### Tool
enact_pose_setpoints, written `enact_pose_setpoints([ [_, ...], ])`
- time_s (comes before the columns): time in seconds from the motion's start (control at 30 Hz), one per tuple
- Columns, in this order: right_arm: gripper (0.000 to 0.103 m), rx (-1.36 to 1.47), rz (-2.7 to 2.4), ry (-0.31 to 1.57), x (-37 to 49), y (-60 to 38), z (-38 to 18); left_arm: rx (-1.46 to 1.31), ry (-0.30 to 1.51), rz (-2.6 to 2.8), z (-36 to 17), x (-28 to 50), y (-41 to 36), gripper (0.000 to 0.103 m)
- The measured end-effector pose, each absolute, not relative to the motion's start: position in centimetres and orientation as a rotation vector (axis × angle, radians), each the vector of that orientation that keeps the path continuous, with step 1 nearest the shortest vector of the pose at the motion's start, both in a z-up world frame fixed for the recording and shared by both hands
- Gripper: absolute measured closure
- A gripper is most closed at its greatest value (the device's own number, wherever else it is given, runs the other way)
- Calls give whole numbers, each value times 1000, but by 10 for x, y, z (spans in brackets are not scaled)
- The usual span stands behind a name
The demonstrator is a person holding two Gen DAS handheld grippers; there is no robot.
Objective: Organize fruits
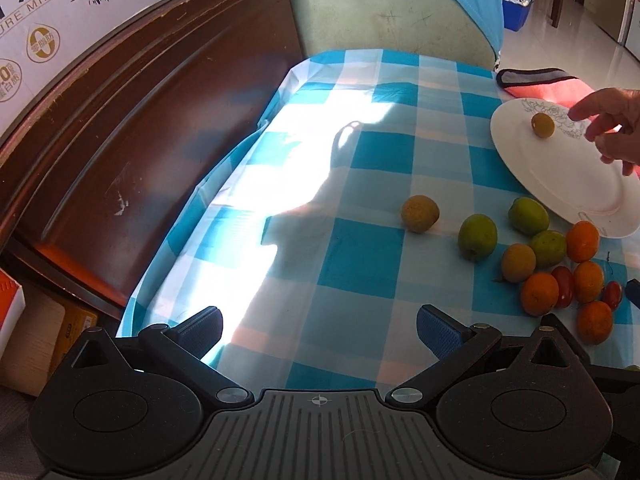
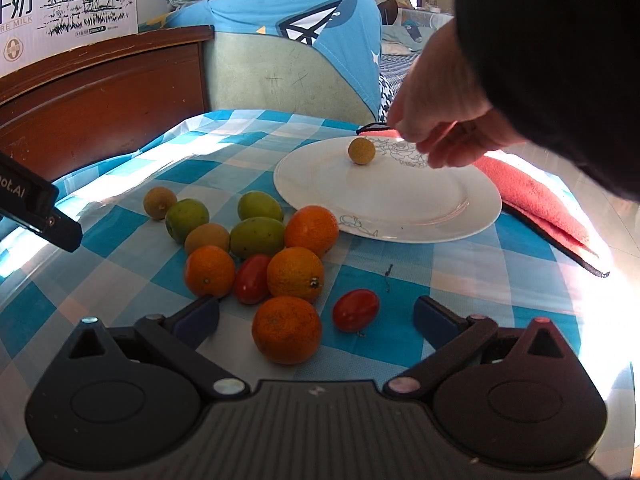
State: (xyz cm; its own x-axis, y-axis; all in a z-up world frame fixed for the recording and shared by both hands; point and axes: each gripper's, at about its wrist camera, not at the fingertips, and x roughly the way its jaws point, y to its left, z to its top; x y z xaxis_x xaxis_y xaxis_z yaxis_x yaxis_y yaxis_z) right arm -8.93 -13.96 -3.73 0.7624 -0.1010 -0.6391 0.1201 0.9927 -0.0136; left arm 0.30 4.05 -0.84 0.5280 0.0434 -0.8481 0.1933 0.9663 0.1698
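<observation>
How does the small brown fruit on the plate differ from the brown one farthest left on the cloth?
The brown fruit on the plate sits on the white plate, just beside a bare hand; the leftmost brown fruit lies on the checked tablecloth, with no hand close by. The plated one stands alone; the other lies next to a green fruit, though contact is unclear. Both are round, dull brown and similar in size.

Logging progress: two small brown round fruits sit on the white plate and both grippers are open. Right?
Not quite: only one small brown round fruit sits on the white plate, as the right wrist view shows. Both the left gripper and right gripper are open.
</observation>
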Motion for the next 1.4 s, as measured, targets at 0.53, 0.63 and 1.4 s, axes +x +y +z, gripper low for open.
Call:
enact_pose_setpoints([
  [0.53, 1, 28, -121, 693, -90, -138, -36, 230, 1060, -65, -14, 9, 43, 0],
  [0.63, 1, 27, -121, 693, -90, -138, -36, 232, 1066, -71, -16, 10, 39, 0],
  [1.4, 1, 27, -121, 693, -90, -139, -37, 234, 1018, -116, -7, 3, 29, 0],
])
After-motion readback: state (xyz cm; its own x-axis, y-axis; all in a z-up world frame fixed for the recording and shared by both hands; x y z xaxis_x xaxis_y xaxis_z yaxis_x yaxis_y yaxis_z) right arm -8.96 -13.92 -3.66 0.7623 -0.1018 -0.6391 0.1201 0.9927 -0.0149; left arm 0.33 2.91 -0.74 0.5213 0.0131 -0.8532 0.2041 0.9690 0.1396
